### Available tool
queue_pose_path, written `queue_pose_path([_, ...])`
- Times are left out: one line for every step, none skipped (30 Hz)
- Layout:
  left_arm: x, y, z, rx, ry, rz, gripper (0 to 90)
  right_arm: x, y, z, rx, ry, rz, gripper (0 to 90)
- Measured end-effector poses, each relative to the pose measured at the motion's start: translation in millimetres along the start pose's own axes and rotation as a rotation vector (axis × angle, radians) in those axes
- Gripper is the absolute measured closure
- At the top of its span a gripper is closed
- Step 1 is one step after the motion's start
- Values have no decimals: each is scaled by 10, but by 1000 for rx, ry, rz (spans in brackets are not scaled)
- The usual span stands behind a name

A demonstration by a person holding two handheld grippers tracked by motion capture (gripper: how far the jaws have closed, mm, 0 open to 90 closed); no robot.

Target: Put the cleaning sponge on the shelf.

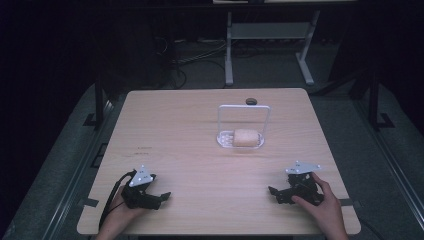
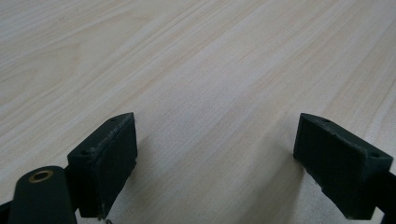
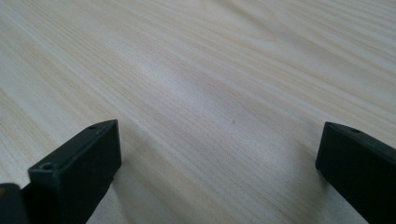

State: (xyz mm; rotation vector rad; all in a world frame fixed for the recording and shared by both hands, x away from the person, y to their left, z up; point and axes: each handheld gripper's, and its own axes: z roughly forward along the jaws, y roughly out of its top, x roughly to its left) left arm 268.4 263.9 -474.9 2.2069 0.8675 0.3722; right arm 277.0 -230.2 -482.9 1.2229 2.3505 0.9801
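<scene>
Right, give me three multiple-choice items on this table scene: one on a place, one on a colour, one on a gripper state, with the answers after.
1. Where does the tan block lie?
A. in the clear tray with the wire frame
B. between the left gripper's jaws
C. on the floor beyond the table

2. What colour are the jaw pads of the left gripper?
A. white
B. black
C. orange

3. How do the jaws of the right gripper stand?
A. shut on the block
B. shut on nothing
C. apart, with bare table between them

Answers: 1 A, the high view shows the block in the clear tray near the table's far middle. 2 B, the left gripper view shows both pads black. 3 C, the right gripper view shows a wide gap of wood between the jaws.
</scene>
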Motion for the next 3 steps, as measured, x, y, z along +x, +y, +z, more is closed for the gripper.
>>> queue_pose_path([0, 0, 0, 0, 0, 0, 128, 0, 0, 0, 0, 0, 0, 0])
queue_pose_path([0, 0, 0, 0, 0, 0, 129, 0, 0, 0, 0, 0, 0, 0])
queue_pose_path([0, 0, 0, 0, 0, 0, 129, 0, 0, 0, 0, 0, 0, 0])
